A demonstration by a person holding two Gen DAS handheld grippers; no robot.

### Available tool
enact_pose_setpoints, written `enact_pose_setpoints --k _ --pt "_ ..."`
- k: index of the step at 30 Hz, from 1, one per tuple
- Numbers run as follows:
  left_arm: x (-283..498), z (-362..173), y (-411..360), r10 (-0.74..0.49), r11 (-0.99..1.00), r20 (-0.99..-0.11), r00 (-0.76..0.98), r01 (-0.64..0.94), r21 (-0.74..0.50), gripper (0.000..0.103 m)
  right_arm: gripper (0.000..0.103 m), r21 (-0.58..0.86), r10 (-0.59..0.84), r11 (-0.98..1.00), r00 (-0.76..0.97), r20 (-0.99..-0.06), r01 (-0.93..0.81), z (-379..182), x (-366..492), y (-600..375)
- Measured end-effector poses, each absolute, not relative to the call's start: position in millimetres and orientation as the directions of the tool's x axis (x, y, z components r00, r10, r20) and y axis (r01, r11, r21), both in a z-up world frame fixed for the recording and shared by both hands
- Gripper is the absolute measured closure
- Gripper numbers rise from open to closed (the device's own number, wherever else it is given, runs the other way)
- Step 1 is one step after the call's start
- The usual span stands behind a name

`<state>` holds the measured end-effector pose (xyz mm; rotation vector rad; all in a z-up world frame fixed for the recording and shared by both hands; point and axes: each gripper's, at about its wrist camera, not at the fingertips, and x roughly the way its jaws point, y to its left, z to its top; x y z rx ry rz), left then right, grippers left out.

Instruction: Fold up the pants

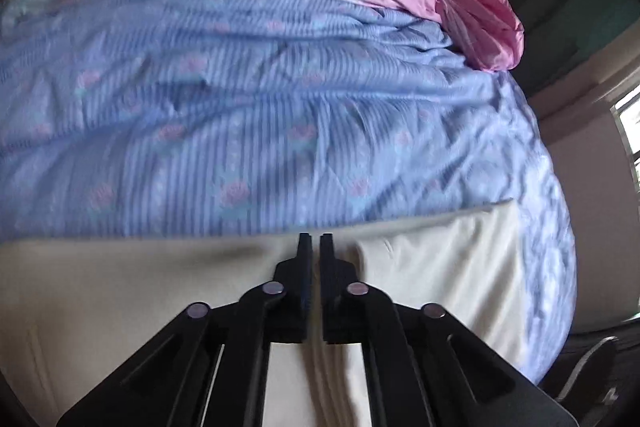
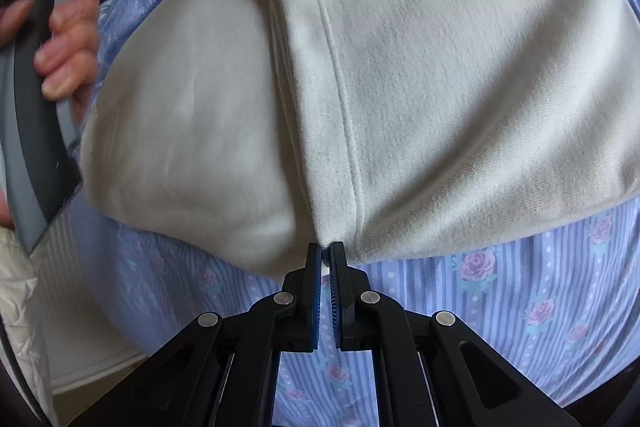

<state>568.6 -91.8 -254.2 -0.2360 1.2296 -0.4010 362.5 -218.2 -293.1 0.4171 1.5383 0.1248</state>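
Note:
The cream-white pants (image 2: 440, 75) lie folded on a bed covered by a blue striped floral sheet (image 2: 540, 287). In the right wrist view my right gripper (image 2: 326, 249) is shut on the near corner of the pants' top layer, by a stitched seam. In the left wrist view my left gripper (image 1: 315, 239) is shut, its fingers pinching a fold of the pants (image 1: 432, 267) near their far edge. The hand holding the left gripper's grey handle (image 2: 44, 99) shows at the left of the right wrist view.
Crumpled pink bedding (image 1: 472, 7) lies at the far end of the bed beyond the blue sheet (image 1: 260, 107). A wall and a window (image 1: 628, 131) are on the right. A white quilted cloth (image 2: 20, 307) sits by the bed's edge.

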Motion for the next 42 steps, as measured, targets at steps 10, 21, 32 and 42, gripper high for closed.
enact_pose_setpoints --k 10,21,32,42 --pt "545 -260 -113 -0.454 0.876 -0.869 0.198 0.276 -0.395 0.054 0.097 0.416 0.421 0.894 0.007 -0.907 0.166 -306 342 -183" --pt "479 -185 -57 -0.359 0.919 -0.855 0.375 0.302 -0.254 0.040 0.060 0.218 0.212 0.975 0.139 -0.967 0.028 -233 331 -196" --pt "418 -169 120 -0.232 0.971 -0.857 0.460 0.053 -0.235 0.032 0.043 0.168 0.190 0.981 0.292 -0.937 -0.101 -170 358 -137" --pt "430 -215 249 -0.329 0.913 -0.852 0.407 -0.092 -0.397 0.032 0.043 0.162 0.244 0.945 0.282 -0.928 -0.285 -172 403 -14"
